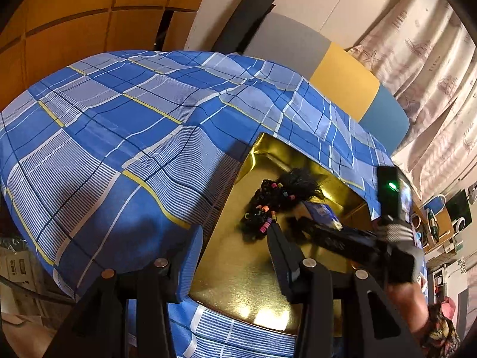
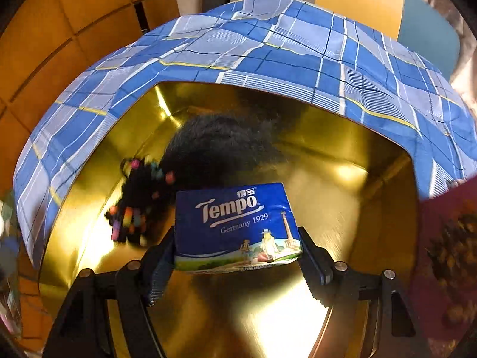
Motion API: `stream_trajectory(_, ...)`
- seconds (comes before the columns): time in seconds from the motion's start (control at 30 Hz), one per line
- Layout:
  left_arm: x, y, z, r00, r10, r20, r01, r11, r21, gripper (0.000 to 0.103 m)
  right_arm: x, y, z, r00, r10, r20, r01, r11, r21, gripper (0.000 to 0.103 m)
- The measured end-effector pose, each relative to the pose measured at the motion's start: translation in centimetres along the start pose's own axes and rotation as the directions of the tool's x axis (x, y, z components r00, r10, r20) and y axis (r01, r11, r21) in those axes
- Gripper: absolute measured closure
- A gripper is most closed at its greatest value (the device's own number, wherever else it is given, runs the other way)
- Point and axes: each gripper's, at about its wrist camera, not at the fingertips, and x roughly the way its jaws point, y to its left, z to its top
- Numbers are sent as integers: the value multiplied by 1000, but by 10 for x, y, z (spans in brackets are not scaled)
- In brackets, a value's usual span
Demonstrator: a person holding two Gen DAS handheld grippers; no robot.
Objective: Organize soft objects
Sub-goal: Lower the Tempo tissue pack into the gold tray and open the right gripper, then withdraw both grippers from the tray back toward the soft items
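1. A blue tissue pack (image 2: 235, 226) is clamped between the right gripper (image 2: 237, 261) fingers above the gold tray (image 2: 342, 298), beside the black hair ties (image 2: 140, 205).
2. The left gripper (image 1: 235, 256) is parted across the tray's edge, apparently empty.
3. Placing is in hand; next, lowering and release are called for.

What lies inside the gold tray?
Inside the gold tray lie black hair ties and a dark fluffy item. The tissue pack, in the right gripper, covers part of them.

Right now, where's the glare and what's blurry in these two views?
Left wrist view: glare on the gold box floor's near edge; the right tongs are smeared. Right wrist view: bright patches across the floor; hair ties and black fluffy thing blurred, tissue pack sharp.
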Motion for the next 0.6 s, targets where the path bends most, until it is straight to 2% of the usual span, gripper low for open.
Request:
stream_trajectory(0.17,2,1,-1,1000,3,-10,-3,1000,-2,58,9,17,22,998,-3,66,5,1000,-31,26)
stream_trajectory(0.23,4,0,-2,1000,3,-19,-3,1000,0,58,11,21,27,996,-44,77,49,997,-59,23)
stream_trajectory(0.3,4,0,-3,1000,2,-18,-2,1000,2,58,10,24,28,990,-109,88,117,989,-94,14)
stream_trajectory(0.37,5,-2,-4,1000,0,-22,0,1000,5,58,3,21,26,987,-129,95,139,984,-108,13)
stream_trajectory(0.6,9,-10,-12,999,-16,-39,17,999,27,58,-44,3,3,987,-47,151,48,999,-2,12)
